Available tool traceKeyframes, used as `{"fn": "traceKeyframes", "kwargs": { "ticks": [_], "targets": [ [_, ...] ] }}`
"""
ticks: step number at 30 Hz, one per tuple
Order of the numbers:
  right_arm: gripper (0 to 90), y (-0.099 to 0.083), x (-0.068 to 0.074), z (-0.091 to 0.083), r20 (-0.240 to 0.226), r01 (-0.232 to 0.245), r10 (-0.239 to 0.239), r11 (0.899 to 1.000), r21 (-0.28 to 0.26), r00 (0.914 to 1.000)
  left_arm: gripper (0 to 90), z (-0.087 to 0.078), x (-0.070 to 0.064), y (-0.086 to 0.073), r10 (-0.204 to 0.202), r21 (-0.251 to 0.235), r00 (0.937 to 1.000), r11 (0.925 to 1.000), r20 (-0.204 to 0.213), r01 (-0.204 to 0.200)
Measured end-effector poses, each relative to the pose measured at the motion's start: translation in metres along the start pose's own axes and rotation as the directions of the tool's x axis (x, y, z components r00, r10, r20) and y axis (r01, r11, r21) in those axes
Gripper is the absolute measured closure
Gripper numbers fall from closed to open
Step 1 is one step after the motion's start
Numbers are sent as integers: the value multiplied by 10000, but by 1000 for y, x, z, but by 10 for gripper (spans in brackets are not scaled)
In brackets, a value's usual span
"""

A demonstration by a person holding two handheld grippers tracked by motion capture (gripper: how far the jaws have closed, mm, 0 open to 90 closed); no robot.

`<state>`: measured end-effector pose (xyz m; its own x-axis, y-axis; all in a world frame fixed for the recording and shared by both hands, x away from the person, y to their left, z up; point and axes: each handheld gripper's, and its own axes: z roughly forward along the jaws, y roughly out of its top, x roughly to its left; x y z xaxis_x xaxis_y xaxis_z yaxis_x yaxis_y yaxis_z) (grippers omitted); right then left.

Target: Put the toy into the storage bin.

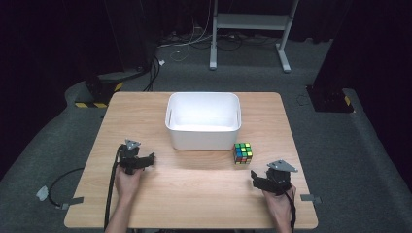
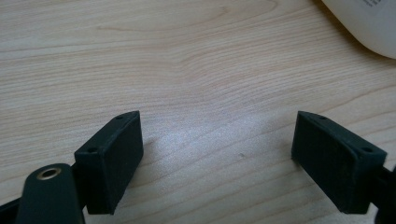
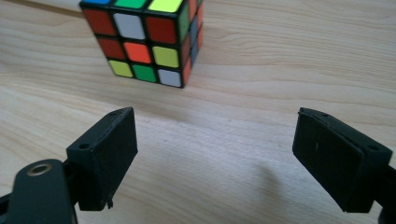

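A scrambled colour cube [image 1: 243,153] sits on the wooden table [image 1: 194,194], just right of the front corner of a white bin [image 1: 203,120]. My right gripper [image 1: 265,182] rests on the table a short way in front and to the right of the cube, open and holding nothing. In the right gripper view the cube [image 3: 144,39] stands beyond the left jaw, apart from both jaws of the right gripper [image 3: 215,158]. My left gripper [image 1: 141,161] rests at the table's left side, open over bare wood. In the left gripper view the left gripper [image 2: 217,161] shows both jaws spread wide.
The white bin looks empty and stands at the table's middle back; its rounded corner [image 2: 369,23] shows at the upper right of the left gripper view. A cable [image 1: 111,189] trails from the left gripper off the front edge. A metal stand [image 1: 250,29] is on the floor beyond.
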<state>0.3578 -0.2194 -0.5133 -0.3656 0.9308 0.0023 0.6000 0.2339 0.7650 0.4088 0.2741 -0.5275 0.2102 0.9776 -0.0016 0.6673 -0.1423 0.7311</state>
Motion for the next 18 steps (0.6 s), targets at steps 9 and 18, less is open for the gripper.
{"fn": "traceKeyframes", "kwargs": {
  "ticks": [9,18],
  "targets": [
    [139,0,9,1,-302,23,-20,10000,93,9995,170,0,0,0,-17,-18,10000,10000,13,17],
    [138,5,13,1,-571,4,-1,10000,56,9984,169,0,0,0,-14,-18,10000,10000,9,15]
  ]
}}
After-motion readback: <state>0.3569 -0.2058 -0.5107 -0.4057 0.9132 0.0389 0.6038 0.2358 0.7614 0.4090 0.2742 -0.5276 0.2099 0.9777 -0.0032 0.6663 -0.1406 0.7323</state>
